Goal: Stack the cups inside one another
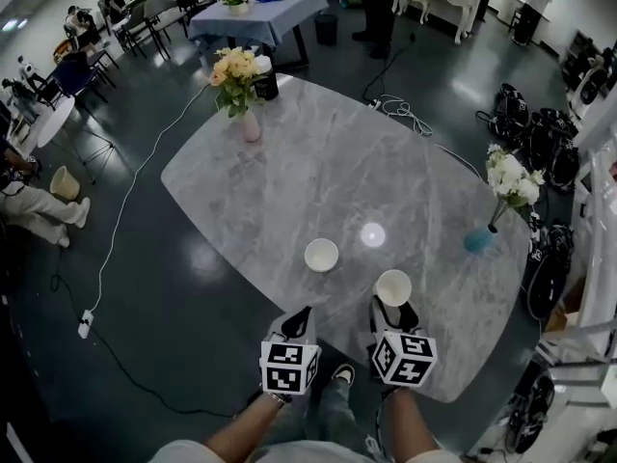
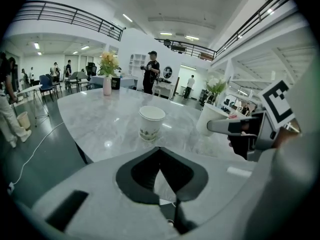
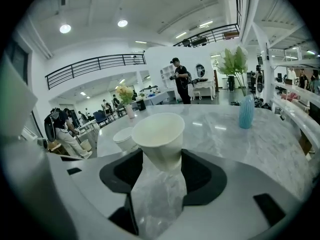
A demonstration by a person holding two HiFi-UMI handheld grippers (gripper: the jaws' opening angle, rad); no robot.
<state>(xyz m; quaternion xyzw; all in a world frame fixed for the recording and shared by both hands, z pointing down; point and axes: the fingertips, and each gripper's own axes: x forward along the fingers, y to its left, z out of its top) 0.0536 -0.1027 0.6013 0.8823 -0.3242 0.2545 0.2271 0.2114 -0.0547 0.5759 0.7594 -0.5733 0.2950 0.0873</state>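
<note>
Left hand-held gripper (image 1: 301, 316) and right hand-held gripper (image 1: 394, 308): grey shells, black jaw pads (image 2: 135, 171), each with a white cube (image 1: 289, 367) bearing black square markers. Forearms (image 1: 258, 428) unsleeved.

No legible text anywhere, only small blurred print on the standing paper cup (image 2: 151, 123).

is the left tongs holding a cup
No, the left tongs are shut on nothing; the free cup stands on the table ahead.

standing cup (image 2: 151, 122) print too small to read, forearms (image 1: 410, 422) cropped
</note>
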